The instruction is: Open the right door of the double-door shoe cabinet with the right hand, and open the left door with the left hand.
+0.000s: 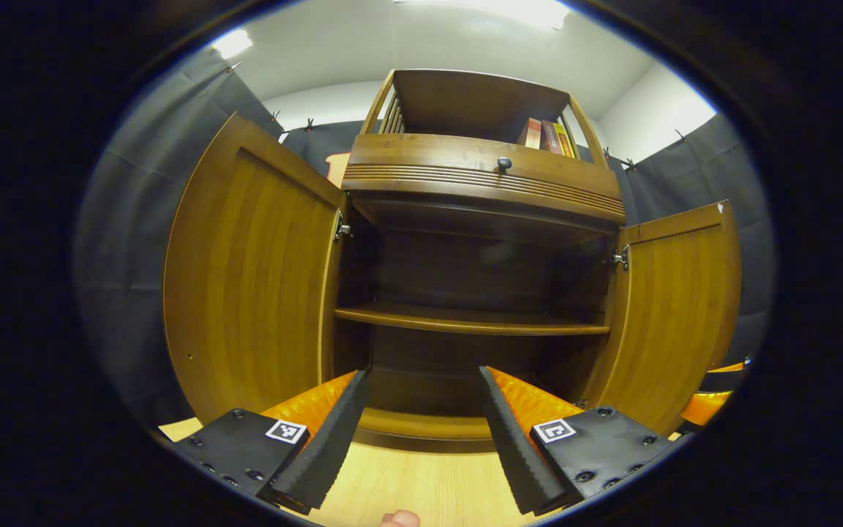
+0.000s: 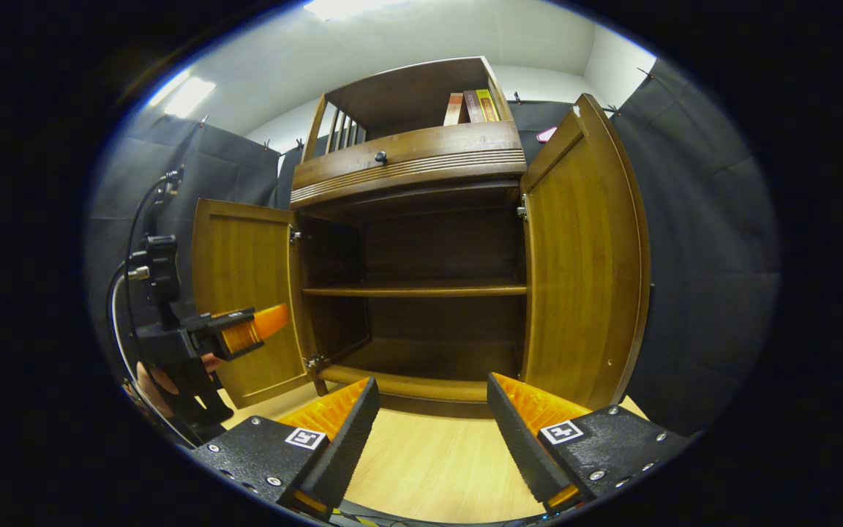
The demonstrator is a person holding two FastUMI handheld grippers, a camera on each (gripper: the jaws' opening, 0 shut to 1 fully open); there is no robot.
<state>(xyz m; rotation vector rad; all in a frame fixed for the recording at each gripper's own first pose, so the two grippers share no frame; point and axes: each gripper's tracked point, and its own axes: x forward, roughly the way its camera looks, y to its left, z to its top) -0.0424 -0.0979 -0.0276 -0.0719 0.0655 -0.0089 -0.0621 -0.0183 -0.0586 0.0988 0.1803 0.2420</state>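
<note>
With both doors swung wide, the task is looking finished.
Left tool (image 1: 421, 439) and right tool (image 2: 432, 439) are idling agape, gripping nothing; left door (image 1: 253, 285) at 9, right door (image 2: 582, 271) at 3, probably fully open.

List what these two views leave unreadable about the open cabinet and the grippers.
- Door handles: both views show the inner faces of the left door and right door; their outer faces are turned away.
- Books on the top shelf: too small, half hidden by the rail.
- Drawer: closed, contents hidden.
- Left gripper in the right gripper view: side-on, finger gap unreadable there.
- Cabinet interior corners: too dark in both views.
</note>
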